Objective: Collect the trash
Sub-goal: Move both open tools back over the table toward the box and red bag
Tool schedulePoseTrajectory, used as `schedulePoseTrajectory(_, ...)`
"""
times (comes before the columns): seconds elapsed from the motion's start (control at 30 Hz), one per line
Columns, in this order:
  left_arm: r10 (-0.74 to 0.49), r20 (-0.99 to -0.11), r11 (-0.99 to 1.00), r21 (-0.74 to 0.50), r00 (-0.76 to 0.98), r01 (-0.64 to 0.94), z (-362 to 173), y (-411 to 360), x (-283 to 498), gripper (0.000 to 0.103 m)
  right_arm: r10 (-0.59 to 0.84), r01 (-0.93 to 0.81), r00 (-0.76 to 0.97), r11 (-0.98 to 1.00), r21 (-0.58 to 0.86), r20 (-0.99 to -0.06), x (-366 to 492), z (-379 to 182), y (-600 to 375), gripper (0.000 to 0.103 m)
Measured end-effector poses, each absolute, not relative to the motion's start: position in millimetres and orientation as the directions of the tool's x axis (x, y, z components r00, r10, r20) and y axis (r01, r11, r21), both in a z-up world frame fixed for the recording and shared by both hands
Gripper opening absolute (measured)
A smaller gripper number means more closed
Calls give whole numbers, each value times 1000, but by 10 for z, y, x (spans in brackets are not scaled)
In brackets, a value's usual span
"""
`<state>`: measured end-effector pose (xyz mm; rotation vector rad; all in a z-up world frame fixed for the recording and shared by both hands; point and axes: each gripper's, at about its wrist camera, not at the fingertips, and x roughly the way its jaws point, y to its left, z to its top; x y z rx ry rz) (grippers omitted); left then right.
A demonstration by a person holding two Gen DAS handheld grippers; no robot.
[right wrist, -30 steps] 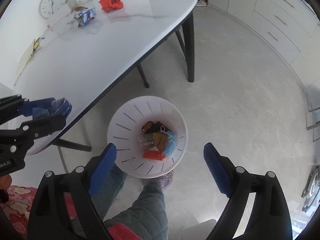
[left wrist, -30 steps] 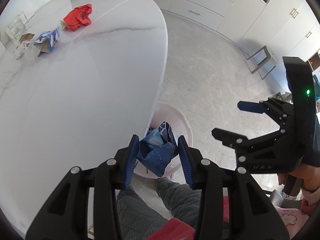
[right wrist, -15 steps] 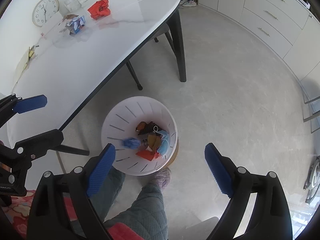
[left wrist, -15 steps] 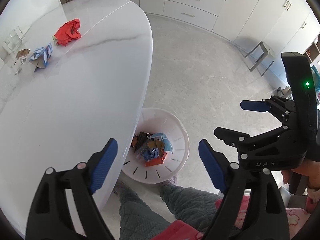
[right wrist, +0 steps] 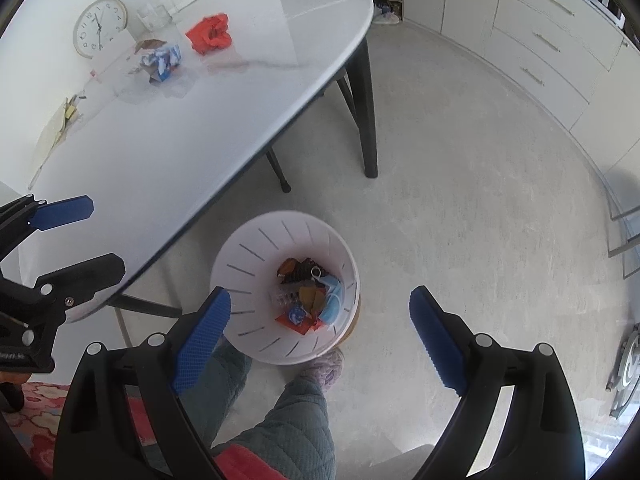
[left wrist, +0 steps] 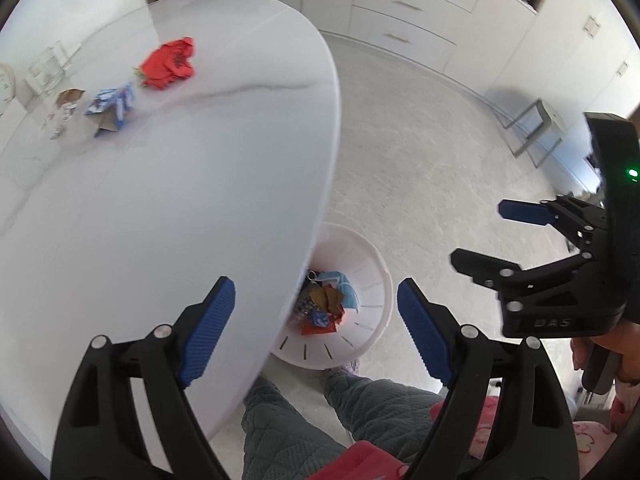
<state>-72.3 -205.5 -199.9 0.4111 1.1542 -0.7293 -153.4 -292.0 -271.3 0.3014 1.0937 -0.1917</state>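
Blue ribbed pads line the left gripper [left wrist: 316,324], whose jaws have just been opening and now stand wide with nothing between them; the right gripper [right wrist: 320,330] is spread just as wide and also empty. In the left wrist view the right gripper's black body shows the raised letters "DAS" and one green light. Below both, the person's legs [right wrist: 296,420] in quilted grey-green trousers end in a lilac slipper [right wrist: 326,368] touching the foot of the white slotted bin [right wrist: 256,240]. One bin stands on the floor, partly tucked under the table edge. Inside it lies a heap of trash [right wrist: 310,296]: a pale blue face mask, brown scraps, a red wrapper, a small blue-patterned piece and some clear plastic; the exact count is hard to tell.

Farther off, the white oval marble-look table [right wrist: 180,136] rests on dark legs. Two pieces of trash remain near its far end: a blue-and-white carton [right wrist: 162,60] torn open to show brown card, and beside it a crumpled red wrapper [right wrist: 210,34]; their print is too small to read. One round wall clock [right wrist: 100,26] with numerals leans at the wall, a clear glass container [right wrist: 154,16] next to it, and some pale papers [right wrist: 60,120] lie along the left edge.

The floor [right wrist: 460,200] is pale grey stone-look, and white drawer cabinets [right wrist: 552,36] with slim bar handles line the far wall
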Motion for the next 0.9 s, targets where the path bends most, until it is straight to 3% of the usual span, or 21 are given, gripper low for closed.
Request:
schedulePoseTrajectory(0.13,-296,-915,763,-54,273,644,-1842,-1922,-569,83,-30,250,514,961,116,-857,-1432,-2437,-2900,97)
schedulePoseTrajectory(0.53,-207,-877,900,3,434,436,-1431,-1439,226,91,53,54,626,992,111,-778,-538,-1878,-2821,100)
schedulePoseTrajectory(0.9,-199,-886,914,-14,419,405,-1702,-1354,1221,95,123,-39,598,991,125,-792,570,-1953,-2674,100)
